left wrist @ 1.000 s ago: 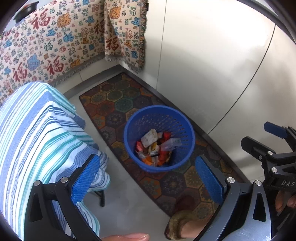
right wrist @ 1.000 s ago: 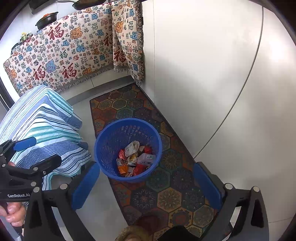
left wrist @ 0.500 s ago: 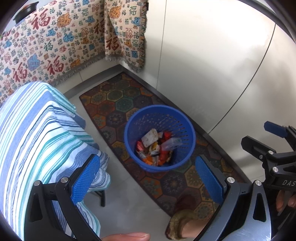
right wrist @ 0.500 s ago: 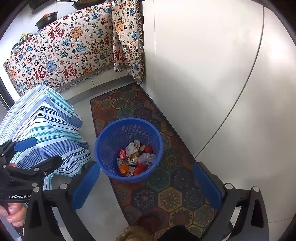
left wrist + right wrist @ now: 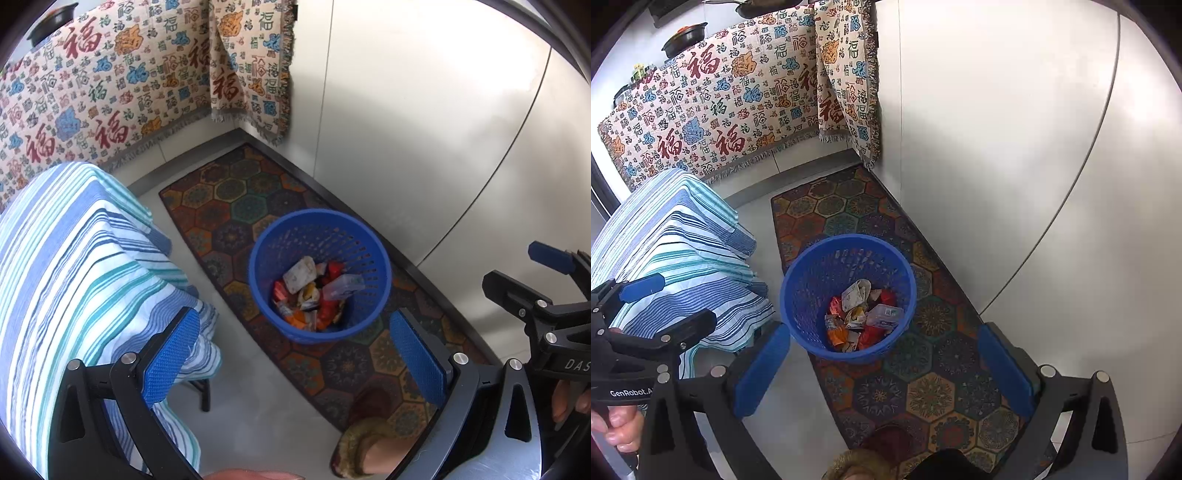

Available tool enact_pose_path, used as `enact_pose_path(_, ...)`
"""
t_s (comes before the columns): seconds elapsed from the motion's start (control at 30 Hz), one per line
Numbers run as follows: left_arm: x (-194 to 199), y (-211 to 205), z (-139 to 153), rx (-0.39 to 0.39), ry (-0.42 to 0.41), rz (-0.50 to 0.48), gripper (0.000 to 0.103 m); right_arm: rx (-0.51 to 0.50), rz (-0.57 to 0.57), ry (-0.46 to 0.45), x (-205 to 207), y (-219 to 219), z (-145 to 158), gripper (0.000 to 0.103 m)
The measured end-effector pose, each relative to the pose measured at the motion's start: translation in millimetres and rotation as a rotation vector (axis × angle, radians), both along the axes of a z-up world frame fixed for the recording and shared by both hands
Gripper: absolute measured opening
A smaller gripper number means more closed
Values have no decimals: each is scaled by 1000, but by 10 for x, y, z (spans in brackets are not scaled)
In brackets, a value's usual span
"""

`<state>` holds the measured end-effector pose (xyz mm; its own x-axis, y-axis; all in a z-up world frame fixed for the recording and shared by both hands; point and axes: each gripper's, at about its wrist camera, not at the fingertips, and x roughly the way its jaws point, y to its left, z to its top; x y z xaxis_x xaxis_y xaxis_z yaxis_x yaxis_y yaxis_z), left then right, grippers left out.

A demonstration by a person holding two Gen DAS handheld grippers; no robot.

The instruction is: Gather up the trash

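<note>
A blue perforated basket (image 5: 373, 254) (image 5: 805, 280) stands on a patterned floor mat and holds several crumpled wrappers (image 5: 314, 291) (image 5: 862, 314). My left gripper (image 5: 295, 350) hangs above and in front of it, open, with nothing between its blue pads. My right gripper (image 5: 882, 365) is likewise open and empty, just this side of the basket. Each gripper also shows at the edge of the other's view, held in a hand.
A table under a striped blue and white cloth (image 5: 74, 266) (image 5: 683, 243) stands left of the basket. White cabinet panels (image 5: 424, 129) run along the right. A patterned throw (image 5: 738, 99) hangs at the back. A person's slippered foot (image 5: 365, 443) rests on the mat (image 5: 923, 387).
</note>
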<state>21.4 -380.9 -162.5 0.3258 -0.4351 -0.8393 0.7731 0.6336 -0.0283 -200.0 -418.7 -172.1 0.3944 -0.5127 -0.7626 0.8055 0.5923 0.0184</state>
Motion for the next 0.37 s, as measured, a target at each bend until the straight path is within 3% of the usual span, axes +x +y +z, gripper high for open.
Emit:
enact_pose_path(0.27, 14, 15, -26, -14, 35, -8, 102, 2, -9, 4, 19, 53, 1, 103)
enact_pose_path(0.37, -28, 1, -33, -10, 12, -18, 100, 3, -18, 1, 5, 63, 0, 103)
